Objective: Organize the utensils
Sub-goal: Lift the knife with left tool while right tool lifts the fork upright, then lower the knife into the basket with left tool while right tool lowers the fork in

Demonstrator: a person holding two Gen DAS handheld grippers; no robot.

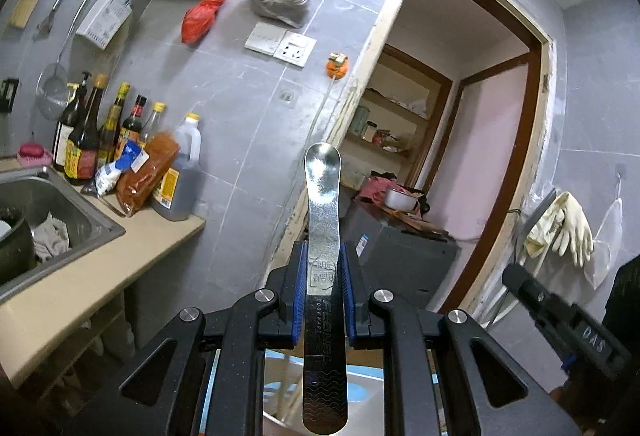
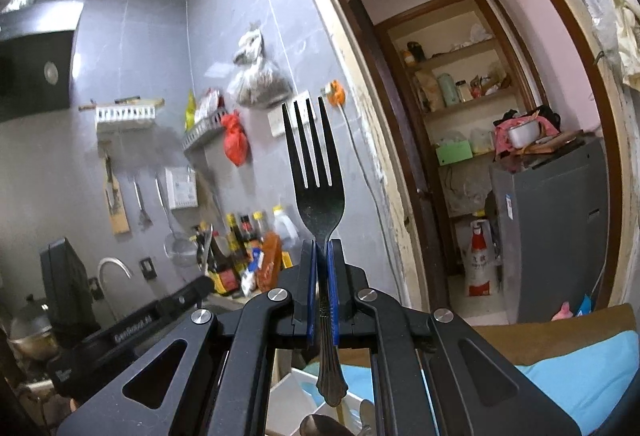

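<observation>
Flat steel spoon (image 1: 323, 236), left wrist view: clamped mid-handle between the blue pads (image 1: 299, 300) of the left hand-held gripper (image 1: 323, 288), jaws narrowed to the handle's width, bowl pointing up and away, stamped handle end hanging back toward the camera. Grip sits near the middle of the handle, probably so the piece balances and either end can be lowered into a slot. Held well clear of the desk (image 1: 80, 284) and sink (image 1: 48, 203) at left, where sauce bottles (image 1: 100, 139) stand against the tiled wall; the raised carry looks like transit, not placing. Right hand-held gripper body (image 1: 560, 316) shows at the right edge. Right wrist view: dark fork (image 2: 318, 175), tines up, ornate handle end down, pinched at the neck by the right hand-held gripper (image 2: 320, 276), jaws almost fully closed on the thin shank. Below the handle end, a white tray (image 2: 292, 396) and part of a spoon-like piece (image 2: 316, 426) are partly visible, likely the sorting place; compartments cannot be made out. One utensil per gripper suggests each is bound for its own section.
</observation>
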